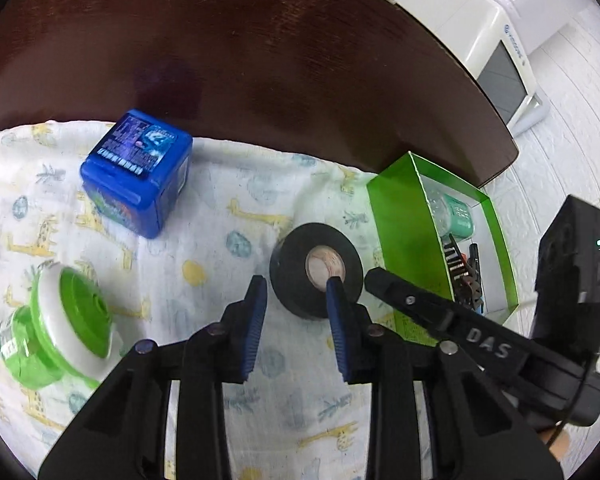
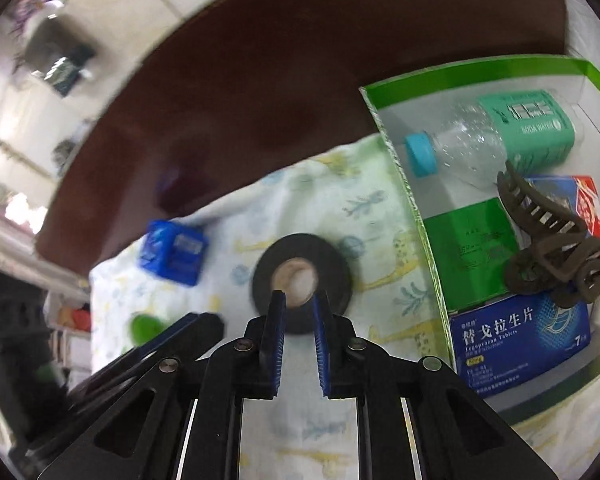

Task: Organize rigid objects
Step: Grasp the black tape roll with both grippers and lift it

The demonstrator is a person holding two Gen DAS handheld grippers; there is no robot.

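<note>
The tape roll [image 1: 315, 270] lay flat on the cloth [image 1: 204, 216] near the tabletop [image 1: 260, 60] edge, just beside the green box [image 1: 400, 220], apparently next for stowing. The left claw [image 1: 296, 286] stood narrow and empty, one pad over the core. The right claw [image 2: 300, 298] was closed down, gripping nothing. The box already held a bottle [image 2: 492, 136], hair clip [image 2: 556, 248] and tablet packs [image 2: 516, 336]. A blue cube [image 1: 138, 172] and green jar [image 1: 60, 332] remained out.

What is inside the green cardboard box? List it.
Inside the green cardboard box: clear plastic bottle, brown hair claw, small green carton, blue tablet box, red-and-blue packet. Anything beneath them is covered.
</note>
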